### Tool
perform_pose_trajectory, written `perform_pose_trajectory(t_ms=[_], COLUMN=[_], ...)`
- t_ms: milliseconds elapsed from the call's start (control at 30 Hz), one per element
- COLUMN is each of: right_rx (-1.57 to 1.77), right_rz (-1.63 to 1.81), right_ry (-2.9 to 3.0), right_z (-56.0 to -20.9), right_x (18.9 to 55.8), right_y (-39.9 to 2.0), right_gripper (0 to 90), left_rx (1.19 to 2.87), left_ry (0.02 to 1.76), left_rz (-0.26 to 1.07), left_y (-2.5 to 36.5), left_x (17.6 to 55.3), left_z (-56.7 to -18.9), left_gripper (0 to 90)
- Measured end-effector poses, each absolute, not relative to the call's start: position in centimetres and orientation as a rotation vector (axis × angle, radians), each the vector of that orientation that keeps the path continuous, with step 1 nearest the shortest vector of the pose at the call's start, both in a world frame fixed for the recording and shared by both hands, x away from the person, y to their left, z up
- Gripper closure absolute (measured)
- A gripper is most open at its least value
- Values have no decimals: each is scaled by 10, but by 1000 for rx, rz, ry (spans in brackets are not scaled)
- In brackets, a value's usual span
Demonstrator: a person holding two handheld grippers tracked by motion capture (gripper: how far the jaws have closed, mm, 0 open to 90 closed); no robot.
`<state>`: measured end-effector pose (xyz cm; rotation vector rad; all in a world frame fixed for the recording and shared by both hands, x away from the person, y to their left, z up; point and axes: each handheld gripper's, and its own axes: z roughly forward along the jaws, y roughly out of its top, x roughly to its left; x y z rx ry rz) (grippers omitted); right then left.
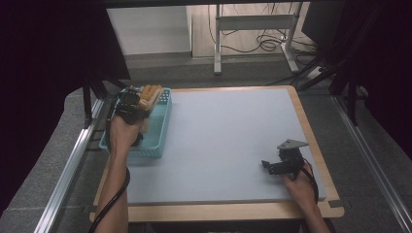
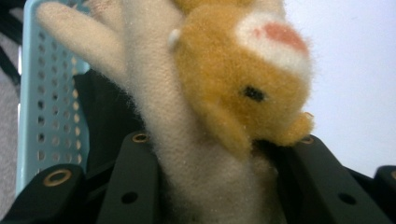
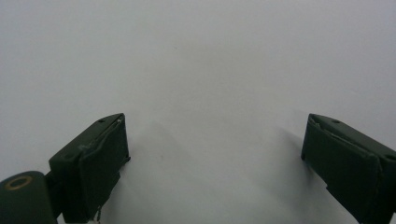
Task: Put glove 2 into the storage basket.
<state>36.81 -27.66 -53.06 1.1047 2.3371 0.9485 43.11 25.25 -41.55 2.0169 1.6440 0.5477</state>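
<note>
1. Left tool [image 1: 138, 104] was clenched on a plush toy [image 2: 219, 93] – held over the blue basket [image 1: 160, 131] at the table's [image 1: 228, 141] left edge.
2. Right tool [image 1: 272, 165] rested on the table – jaws spread wide, nothing between them.

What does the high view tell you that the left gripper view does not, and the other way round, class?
High view alone: the whole grey mat on its wooden board, the right gripper resting low at its near right, open and holding nothing, and both forearms.

Left gripper view alone: close detail of the plush toy, namely orange fur, a white patch with a pink spot, a black eye, and a cream limb pinched between the black jaws.

Both: the left gripper shut on the toy, over the light blue perforated basket.
</note>
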Motion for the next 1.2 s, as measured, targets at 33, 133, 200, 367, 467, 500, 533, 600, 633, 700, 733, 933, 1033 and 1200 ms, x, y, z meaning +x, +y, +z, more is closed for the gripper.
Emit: perform_pose_trajectory(t_ms=[33, 133, 200, 367, 467, 500, 533, 600, 633, 700, 733, 933, 1033, 1200], right_rx=[1104, 1104, 1105, 1104, 1103, 1104, 1104, 1103, 1104, 1102, 1103, 1100, 1103, 1100], right_rz=[948, 948, 948, 949, 949, 949, 949, 949, 949, 948, 949, 949, 949, 948], right_ry=[2338, 2338, 2337, 2336, 2336, 2336, 2336, 2337, 2337, 2337, 2337, 2336, 2337, 2337], right_z=[-531, -531, -531, -531, -531, -531, -531, -531, -531, -531, -531, -531, -531, -531], right_x=[368, 368, 368, 368, 368, 368, 368, 368, 368, 368, 368, 368, 368, 368], right_y=[-277, -277, -277, -277, -277, -277, -277, -277, -277, -277, -277, -277, -277, -277], right_gripper=[70, 70, 70, 70, 70, 70, 70, 70, 70, 70, 70, 70, 70, 70], left_rx=[2013, 2019, 2021, 2070, 2087, 2111, 2111, 2121, 2119, 2142, 2148, 2125, 2103, 2048], left_ry=[1670, 1722, 1729, 1771, 1782, 1794, 1794, 1802, 1798, 1792, 1791, 1821, 1807, 1703], left_rz=[546, 517, 512, 463, 444, 431, 431, 430, 396, 386, 379, 260, 213, 226], left_y=[256, 262, 262, 254, 249, 246, 246, 242, 239, 234, 231, 235, 244, 254], left_x=[433, 441, 443, 459, 465, 471, 471, 477, 481, 486, 488, 496, 493, 479], left_z=[-421, -438, -441, -468, -478, -484, -484, -487, -489, -491, -492, -497, -495, -468], left_gripper=[617, 609, 605, 596, 591, 586, 582, 578, 573, 564, 558, 421, 260, 106])
